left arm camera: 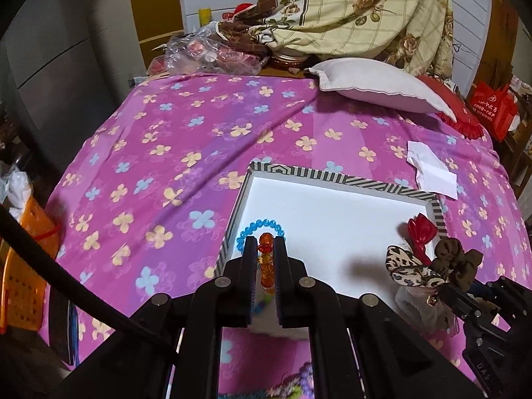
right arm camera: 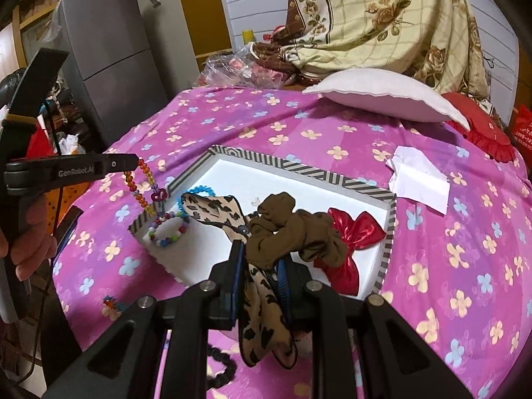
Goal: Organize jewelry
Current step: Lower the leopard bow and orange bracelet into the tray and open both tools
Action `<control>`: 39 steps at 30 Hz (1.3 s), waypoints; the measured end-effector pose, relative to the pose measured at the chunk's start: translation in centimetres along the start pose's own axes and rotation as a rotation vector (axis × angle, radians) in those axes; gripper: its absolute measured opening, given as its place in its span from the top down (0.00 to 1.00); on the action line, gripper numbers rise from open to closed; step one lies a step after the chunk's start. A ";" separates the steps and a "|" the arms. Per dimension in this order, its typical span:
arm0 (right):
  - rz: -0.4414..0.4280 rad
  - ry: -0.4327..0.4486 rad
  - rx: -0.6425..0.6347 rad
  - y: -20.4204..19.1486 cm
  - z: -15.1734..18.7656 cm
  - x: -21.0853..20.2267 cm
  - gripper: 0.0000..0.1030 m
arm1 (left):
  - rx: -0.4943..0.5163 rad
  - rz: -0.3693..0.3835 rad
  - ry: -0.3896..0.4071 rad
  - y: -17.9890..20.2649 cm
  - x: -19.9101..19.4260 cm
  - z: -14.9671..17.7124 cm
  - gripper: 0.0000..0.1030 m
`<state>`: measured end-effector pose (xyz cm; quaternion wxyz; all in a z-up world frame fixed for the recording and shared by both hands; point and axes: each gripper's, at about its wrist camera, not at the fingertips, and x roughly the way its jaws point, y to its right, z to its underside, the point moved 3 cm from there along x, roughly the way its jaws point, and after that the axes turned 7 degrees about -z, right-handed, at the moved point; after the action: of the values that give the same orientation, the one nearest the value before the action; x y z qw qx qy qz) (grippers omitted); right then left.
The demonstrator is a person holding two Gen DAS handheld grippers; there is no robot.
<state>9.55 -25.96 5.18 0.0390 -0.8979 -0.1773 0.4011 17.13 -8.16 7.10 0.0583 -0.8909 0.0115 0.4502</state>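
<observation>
- Nearest, the left gripper (left arm camera: 266, 266) is clamped on an orange bead strand (left arm camera: 266, 259); in the right wrist view that strand hangs in a loop from its tip above the near left corner of the tray (right arm camera: 335, 176).
- The right gripper (right arm camera: 262, 259) is closed on a leopard-print bow (right arm camera: 216, 207) and a brown scrunchie (right arm camera: 289, 229) together, the bow's tail trailing down between the jaws; both are held over the tray's near edge, not yet set down.
- On the bedspread (right arm camera: 449, 266) in front of the tray's near edge, a black scrunchie (right arm camera: 222, 365) and a small bead piece (right arm camera: 111, 302) lie outside, so I judge them left to collect.
- Inside the tray, by the near left corner, a multicoloured bead bracelet (right arm camera: 169, 229) lies flat; a blue bead bracelet (left arm camera: 261, 227) lies along the left wall behind it.
- At the tray's right edge a red bow (right arm camera: 352, 232) rests.
- Judging by this, the sorting is roughly half done: three pieces in, three carried, at least two out.
- Beyond the tray's far right corner a white folded paper (right arm camera: 422, 179) lies on the bedspread.
</observation>
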 end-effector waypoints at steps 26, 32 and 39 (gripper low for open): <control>0.041 -0.181 0.146 8.0 -3.2 13.9 0.77 | -0.052 -0.083 -0.157 0.8 14.3 -4.0 0.77; 0.030 -0.152 0.145 7.5 -3.0 11.8 0.52 | -0.078 -0.046 -0.180 0.5 14.2 -3.4 0.72; 0.034 -0.091 0.150 5.9 -2.3 7.4 0.40 | -0.071 -0.002 -0.167 0.1 11.2 -1.9 0.56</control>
<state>17.50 -28.74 0.25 0.0915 -0.8761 -0.1332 0.4542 25.26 -8.14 -0.82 0.0278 -0.8518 -0.0102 0.5230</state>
